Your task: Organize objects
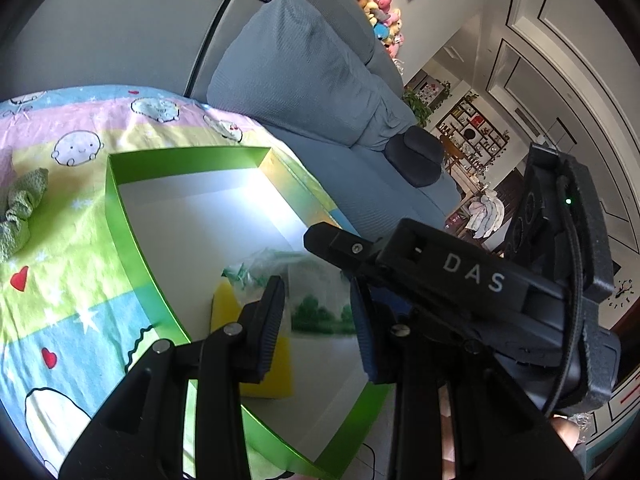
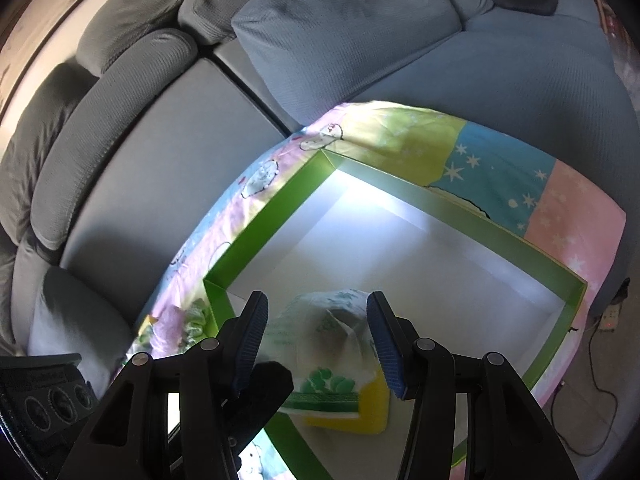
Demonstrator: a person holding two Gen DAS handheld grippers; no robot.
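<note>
Both jaws stand apart. The plastic bag lies on a yellow sponge inside the green box — the right hand-held gripper straddles it, and the left hand-held gripper hovers above it. I'd lift straight up, clear of the walls.

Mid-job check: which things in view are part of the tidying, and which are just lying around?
Job items:
green box
plastic bag inside the box
yellow sponge under the bag
green scrunchie outside the box on the cartoon sheet
left gripper, right gripper, both open

Lying about:
grey sofa cushion
plush toys
</note>
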